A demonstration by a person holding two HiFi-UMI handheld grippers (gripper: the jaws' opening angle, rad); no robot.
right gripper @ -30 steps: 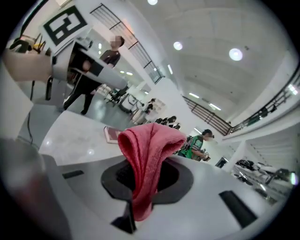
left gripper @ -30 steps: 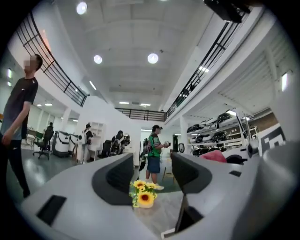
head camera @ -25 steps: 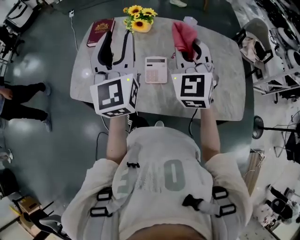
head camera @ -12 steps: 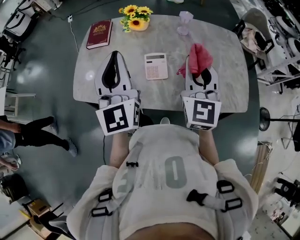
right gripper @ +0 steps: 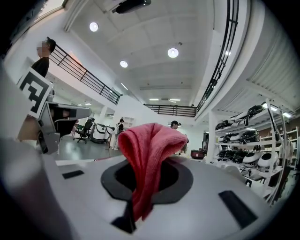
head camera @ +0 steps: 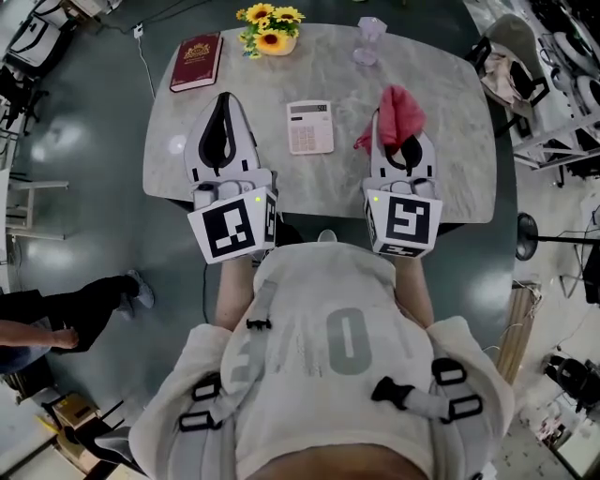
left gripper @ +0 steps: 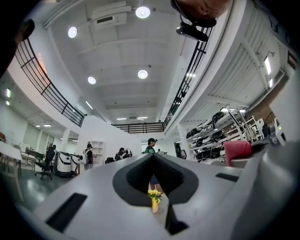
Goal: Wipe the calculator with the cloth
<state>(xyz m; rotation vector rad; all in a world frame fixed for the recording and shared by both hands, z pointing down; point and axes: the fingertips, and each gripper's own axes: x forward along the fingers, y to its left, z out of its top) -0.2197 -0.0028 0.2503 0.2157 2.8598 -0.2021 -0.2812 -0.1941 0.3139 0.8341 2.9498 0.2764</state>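
Pulled back toward the near bench (head camera: 450,84) edge: both units. Left hand-held gripper (head camera: 223,98) has its jaws pressed together, empty. Right hand-held gripper (head camera: 398,122) pinches the red cloth (head camera: 401,103). Calculator (head camera: 310,127) lies flat between the 2, touching neither.

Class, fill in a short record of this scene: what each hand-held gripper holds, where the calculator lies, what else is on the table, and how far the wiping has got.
Left hand-held gripper: shut, empty
Right hand-held gripper: shut on the red cloth
Calculator: flat on the table, between the two grippers, clear of the cloth
Other items: red book, sunflowers and clear glass along the far edge
Wiping: not yet begun
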